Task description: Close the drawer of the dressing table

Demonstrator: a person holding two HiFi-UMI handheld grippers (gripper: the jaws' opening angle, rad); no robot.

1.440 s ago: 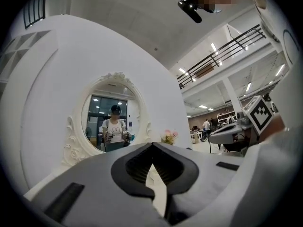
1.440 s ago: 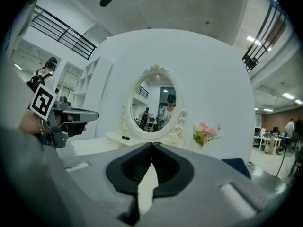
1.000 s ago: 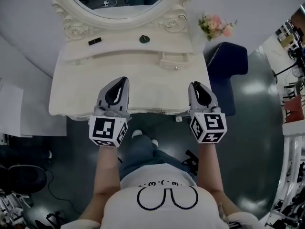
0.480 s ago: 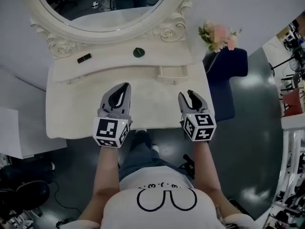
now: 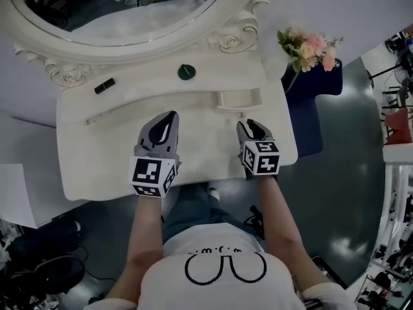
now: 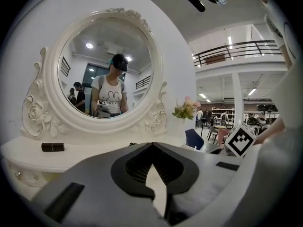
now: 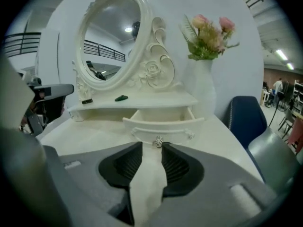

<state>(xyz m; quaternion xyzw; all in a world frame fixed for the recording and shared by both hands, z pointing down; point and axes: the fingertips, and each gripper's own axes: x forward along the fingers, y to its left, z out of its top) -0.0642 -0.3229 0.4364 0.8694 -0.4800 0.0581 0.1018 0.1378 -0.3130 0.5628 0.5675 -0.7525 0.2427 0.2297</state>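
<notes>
Nearing the drawer: the right gripper [image 5: 249, 127] has come off the front edge of the dressing table [image 5: 97, 166] and moved down to the small open drawer [image 5: 239, 99]. Its tips are now just short of the metal knob [image 7: 158, 142].
Right jaws: apart, closing a little after spreading wide; nothing is pressed between them.
Left gripper [image 5: 170, 116]: has moved forward over the tabletop, jaws together on nothing, well left of the drawer.
Drawer: still pulled out of the upper shelf, right of centre.
Meaning: the approach looks nearly done; the push on the drawer front has not yet begun.
</notes>
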